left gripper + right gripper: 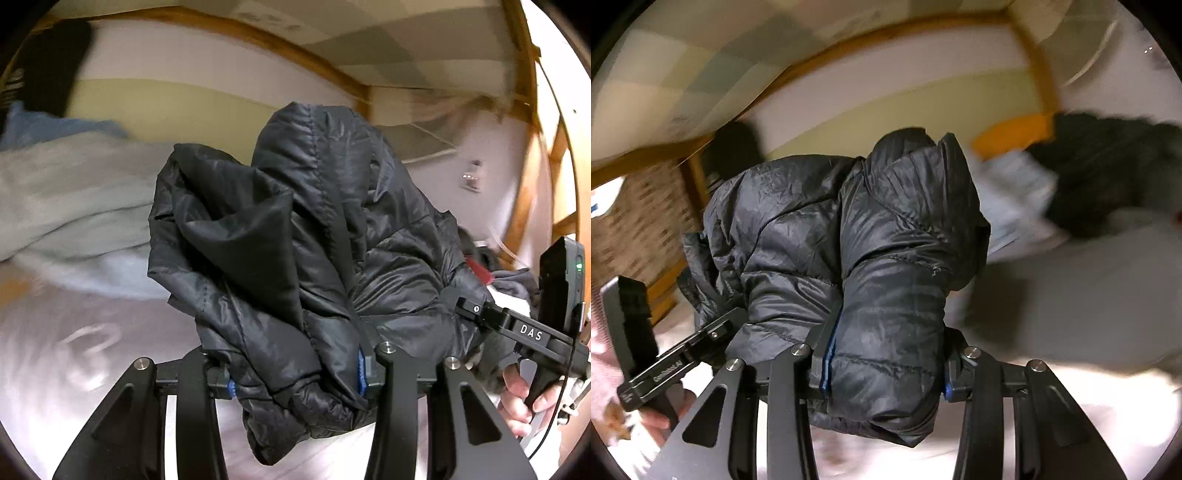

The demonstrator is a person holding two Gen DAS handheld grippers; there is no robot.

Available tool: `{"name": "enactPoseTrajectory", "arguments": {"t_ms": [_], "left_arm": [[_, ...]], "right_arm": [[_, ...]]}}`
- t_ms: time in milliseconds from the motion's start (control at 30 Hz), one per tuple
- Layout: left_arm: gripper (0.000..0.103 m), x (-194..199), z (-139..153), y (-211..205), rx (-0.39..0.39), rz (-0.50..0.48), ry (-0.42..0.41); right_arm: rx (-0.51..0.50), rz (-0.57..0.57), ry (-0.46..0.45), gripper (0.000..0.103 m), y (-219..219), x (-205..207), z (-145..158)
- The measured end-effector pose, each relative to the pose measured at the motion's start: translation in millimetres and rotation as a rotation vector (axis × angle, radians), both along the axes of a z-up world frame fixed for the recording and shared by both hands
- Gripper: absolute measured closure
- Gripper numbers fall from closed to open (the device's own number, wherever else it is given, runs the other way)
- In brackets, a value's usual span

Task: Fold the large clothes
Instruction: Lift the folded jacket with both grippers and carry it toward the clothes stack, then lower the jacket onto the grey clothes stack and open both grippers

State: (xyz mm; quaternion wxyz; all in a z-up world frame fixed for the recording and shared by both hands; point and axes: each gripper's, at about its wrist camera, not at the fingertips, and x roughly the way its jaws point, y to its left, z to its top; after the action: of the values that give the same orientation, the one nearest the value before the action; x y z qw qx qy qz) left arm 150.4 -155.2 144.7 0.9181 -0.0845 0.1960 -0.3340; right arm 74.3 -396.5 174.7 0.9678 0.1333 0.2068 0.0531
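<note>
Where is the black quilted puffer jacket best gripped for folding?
By a bunched, stitched edge, one gripper at each end, coming from below. The black quilted puffer jacket already sits clamped that way in the left gripper and right gripper; its slippery padded panels would probably slide.

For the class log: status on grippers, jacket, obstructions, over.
Left gripper shut on jacket. Right gripper shut on jacket too. Jacket bunched, lifted off bed. Nothing in the way.

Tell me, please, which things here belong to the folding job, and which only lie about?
In the job:
- black jacket, bunched up
- left gripper, clamped on it
- right gripper, clamped on it

Lying about:
- pale blue cloth on the bed
- dark garment farther back
</note>
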Motion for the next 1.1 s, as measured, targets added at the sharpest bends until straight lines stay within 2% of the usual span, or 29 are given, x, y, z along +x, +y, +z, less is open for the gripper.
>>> {"name": "enactPoseTrajectory", "arguments": {"t_ms": [33, 133, 233, 300, 367, 467, 567, 600, 633, 767, 800, 833, 867, 900, 933, 967, 1033, 1100], "left_arm": [[0.06, 4, 3, -17, -0.011, -0.028, -0.004], [0.06, 25, 5, -79, -0.07, -0.131, 0.026], [0.06, 34, -2, -134, -0.067, -0.167, 0.031], [0.06, 40, -13, -170, -0.045, -0.185, 0.04], [0.06, 46, -27, -187, -0.035, -0.203, 0.074], [0.055, 49, -33, -220, -0.012, -0.179, 0.074], [0.035, 56, -35, -222, 0.005, -0.15, 0.085], [0.022, 58, -36, -224, 0.017, -0.119, 0.082], [0.016, 59, -35, -220, 0.027, -0.088, 0.065], [0.015, 38, -12, -200, 0.049, 0.004, -0.09], [0.008, 29, -5, -195, 0.06, 0.024, -0.131], [0.001, 23, 0, -193, 0.076, 0.034, -0.163], [0.0, 15, 7, -189, 0.098, 0.041, -0.204], [0.0, 8, 13, -185, 0.116, 0.043, -0.243], [0.0, 0, 18, -179, 0.127, 0.042, -0.268], [0.0, -6, 24, -172, 0.125, 0.03, -0.274], [0.0, -22, 35, -154, 0.074, 0.006, -0.276], [0.0, -41, 45, -134, 0.032, 0.049, -0.314]], "right_arm": [[-0.033, -0.09, -0.04, 0.06, -35, -8, 15], [-0.095, -0.228, -0.109, 0.06, -87, -23, 32], [-0.064, -0.37, -0.13, 0.059, -129, -32, 25], [-0.087, -0.461, -0.099, 0.059, -154, -32, 16], [-0.109, -0.511, -0.08, 0.059, -174, -34, 8], [-0.062, -0.526, -0.08, 0.059, -198, -37, -4], [-0.057, -0.53, -0.072, 0.057, -191, -30, -10], [-0.063, -0.53, -0.072, 0.056, -190, -29, -10], [-0.072, -0.533, -0.076, 0.054, -187, -29, -11], [-0.065, -0.542, -0.105, 0.036, -193, -41, -16], [-0.065, -0.551, -0.117, 0.026, -190, -42, -14], [-0.073, -0.566, -0.139, 0.019, -188, -47, -10], [-0.084, -0.58, -0.162, 0.01, -184, -52, -7], [-0.107, -0.603, -0.2, 0.006, -177, -61, -1], [-0.107, -0.603, -0.2, 0.003, -177, -61, -1], [-0.164, -0.645, -0.242, 0.0, -167, -72, 8], [-0.253, -0.718, -0.275, 0.0, -155, -85, 17], [-0.306, -0.755, -0.306, 0.0, -147, -101, 24]]}}
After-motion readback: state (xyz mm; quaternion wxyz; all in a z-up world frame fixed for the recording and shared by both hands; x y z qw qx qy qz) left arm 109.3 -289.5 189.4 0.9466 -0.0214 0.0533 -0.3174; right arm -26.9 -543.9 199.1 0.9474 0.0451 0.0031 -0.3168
